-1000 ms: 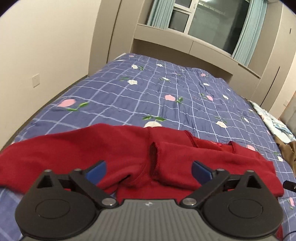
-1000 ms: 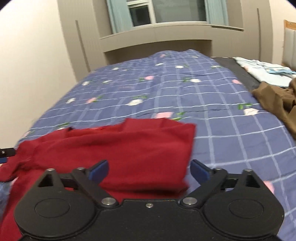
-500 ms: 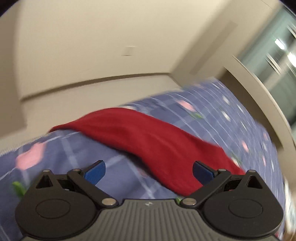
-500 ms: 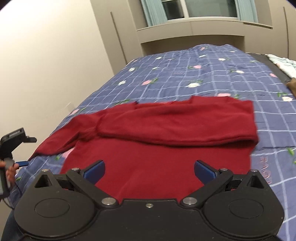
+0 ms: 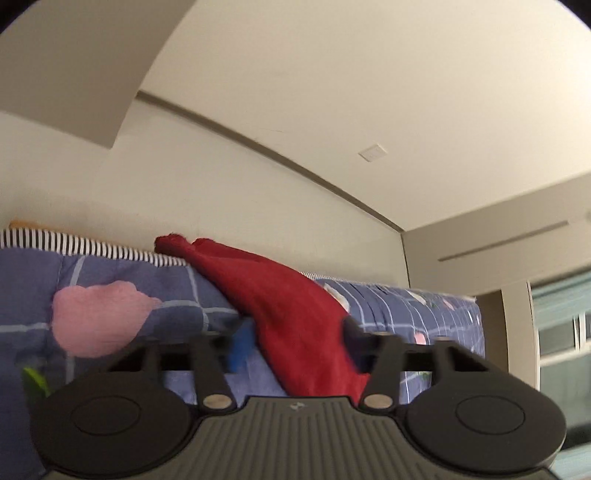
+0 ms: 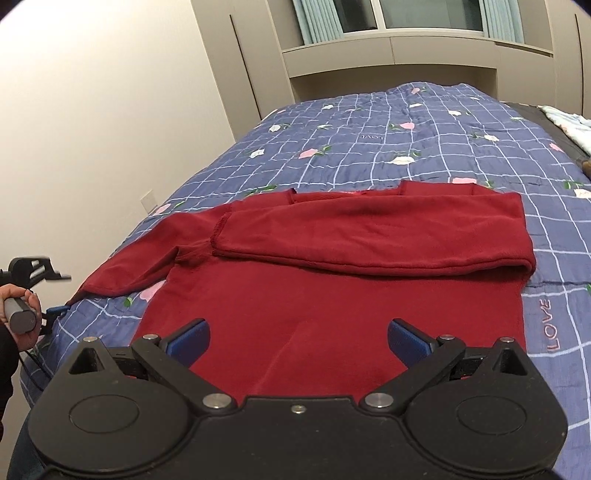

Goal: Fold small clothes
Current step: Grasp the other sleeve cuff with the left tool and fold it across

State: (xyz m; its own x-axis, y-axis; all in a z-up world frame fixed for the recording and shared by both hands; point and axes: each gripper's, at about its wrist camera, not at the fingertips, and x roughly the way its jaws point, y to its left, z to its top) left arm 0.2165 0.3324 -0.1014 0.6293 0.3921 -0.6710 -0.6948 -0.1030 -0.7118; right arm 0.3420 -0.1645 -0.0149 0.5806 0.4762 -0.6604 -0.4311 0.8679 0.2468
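Observation:
A dark red sweater (image 6: 332, 280) lies flat on the blue checked quilt (image 6: 406, 140). Its right sleeve (image 6: 369, 240) is folded across the chest. Its left sleeve (image 6: 140, 258) stretches to the bed's left edge. My right gripper (image 6: 297, 338) is open and empty, hovering over the sweater's lower body. In the left wrist view my left gripper (image 5: 295, 343) is low at the bed edge, its fingers either side of the left sleeve (image 5: 280, 295), the jaws partly closed and blurred. The left gripper also shows in the right wrist view (image 6: 55, 308), by the sleeve cuff.
A cream wall (image 6: 92, 129) runs close along the bed's left side. A striped sheet edge (image 5: 74, 243) shows under the quilt. Pale clothes (image 6: 569, 122) lie at the far right of the bed. A window with curtains (image 6: 406, 14) stands beyond the bed.
My left gripper has swung left and dropped to the bed edge, and its jaws have narrowed around the left sleeve. My right gripper has pulled back over the sweater's body, staying open.

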